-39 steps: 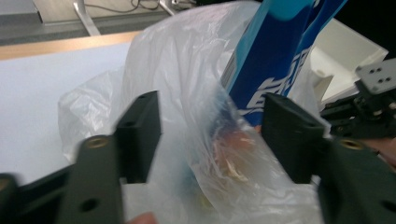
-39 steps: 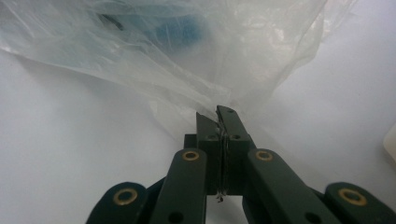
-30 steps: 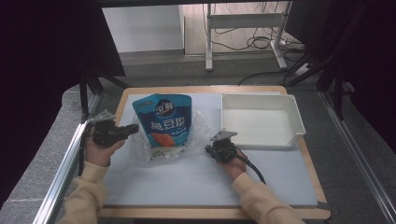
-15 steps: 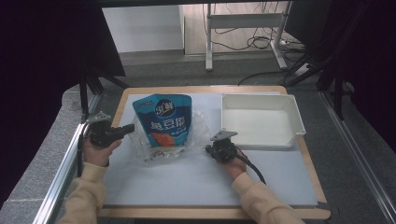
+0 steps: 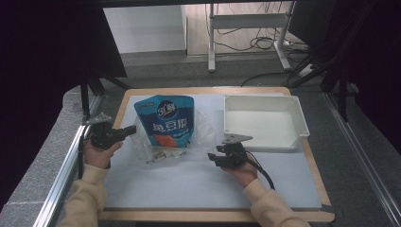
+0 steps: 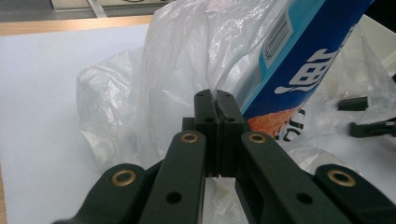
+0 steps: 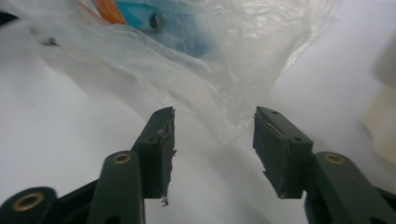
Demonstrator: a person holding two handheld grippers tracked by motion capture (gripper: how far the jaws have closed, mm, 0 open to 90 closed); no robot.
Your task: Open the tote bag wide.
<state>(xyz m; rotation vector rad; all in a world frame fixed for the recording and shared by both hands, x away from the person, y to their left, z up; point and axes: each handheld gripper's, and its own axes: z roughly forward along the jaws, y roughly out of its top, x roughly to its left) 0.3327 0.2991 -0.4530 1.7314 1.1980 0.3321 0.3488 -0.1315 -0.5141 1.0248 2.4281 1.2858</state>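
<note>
On the pale mat that covers the wooden table, a clear plastic bag lies crumpled around the lower half of a blue snack pouch, with a white tray empty just beside it on the right. The step in hand looks like bagging the pouch, or freeing it; which of the two I cannot tell. At the bag's left edge the left gripper points level toward the pouch, jaws pressed together on a fold of the film. The right gripper sits near the bag's right edge, aimed left; its jaws have just been opening and stand apart, nothing pinched, the film just ahead of them. Next it likely needs a fresh pinch on the bag's rim, taking film alone and not the pouch.
</note>
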